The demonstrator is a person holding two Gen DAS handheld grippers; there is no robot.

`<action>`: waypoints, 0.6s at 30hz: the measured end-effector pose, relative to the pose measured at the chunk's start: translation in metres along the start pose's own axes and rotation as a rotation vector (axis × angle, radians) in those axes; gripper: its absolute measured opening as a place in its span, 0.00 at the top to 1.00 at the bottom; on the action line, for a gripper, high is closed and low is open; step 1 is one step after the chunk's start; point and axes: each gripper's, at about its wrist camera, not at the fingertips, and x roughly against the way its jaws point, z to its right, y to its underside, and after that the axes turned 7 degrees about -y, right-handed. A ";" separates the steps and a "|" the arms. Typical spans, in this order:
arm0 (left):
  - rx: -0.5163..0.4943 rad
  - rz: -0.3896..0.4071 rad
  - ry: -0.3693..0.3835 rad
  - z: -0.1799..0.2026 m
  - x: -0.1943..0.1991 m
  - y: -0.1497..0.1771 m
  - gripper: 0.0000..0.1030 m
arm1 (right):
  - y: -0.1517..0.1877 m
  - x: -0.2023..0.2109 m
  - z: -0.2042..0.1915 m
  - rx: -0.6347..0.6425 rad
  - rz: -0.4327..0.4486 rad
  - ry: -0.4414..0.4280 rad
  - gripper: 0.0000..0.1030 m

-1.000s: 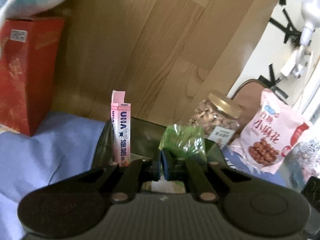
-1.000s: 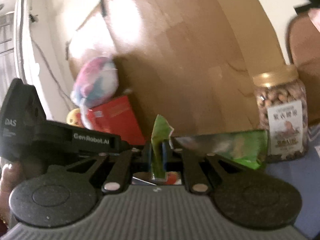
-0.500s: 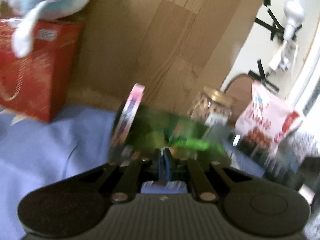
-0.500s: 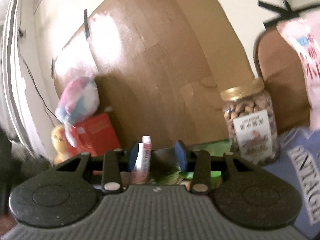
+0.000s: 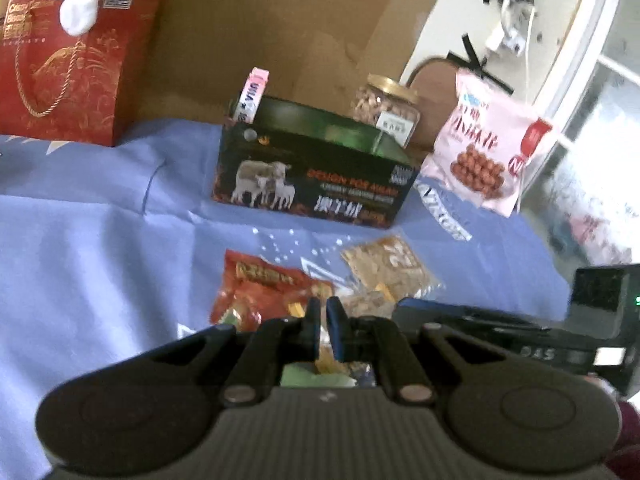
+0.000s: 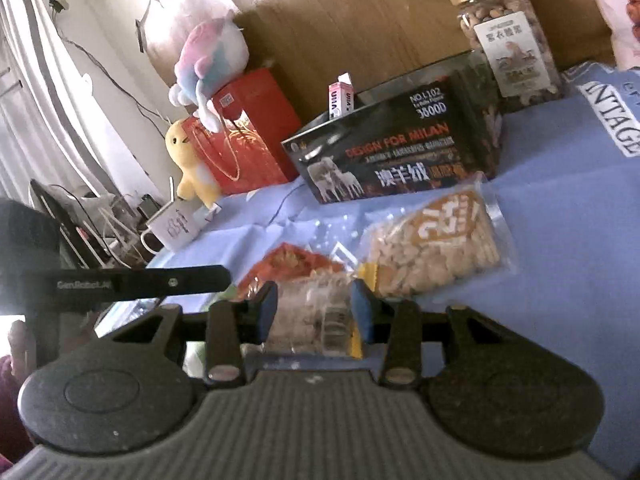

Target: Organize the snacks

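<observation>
A dark open box (image 5: 312,178) (image 6: 404,152) stands on the blue cloth with a pink candy pack (image 5: 250,96) (image 6: 340,98) upright in its left corner. In front of it lie a red snack bag (image 5: 268,290) (image 6: 298,266), an orange-labelled bag of nuts (image 5: 386,270) (image 6: 436,244) and a clear snack packet (image 6: 316,312). My left gripper (image 5: 323,330) is nearly shut and empty above the red bag. My right gripper (image 6: 314,308) is open with the clear packet between its fingers.
A jar of nuts (image 5: 386,110) (image 6: 506,44) and a pink snack bag (image 5: 486,142) stand behind and right of the box. A red gift box (image 5: 68,66) (image 6: 248,128) with plush toys (image 6: 208,64) is at the left. A white mug (image 6: 172,230) sits at the cloth's edge.
Both grippers have pulled back from the box and let go of the green packet, which is inside the box. The right gripper has opened. The loose snacks have come into view.
</observation>
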 end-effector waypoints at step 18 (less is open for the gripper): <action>-0.072 0.057 -0.234 0.027 0.001 0.034 0.91 | 0.023 0.015 -0.015 0.066 0.081 0.143 0.57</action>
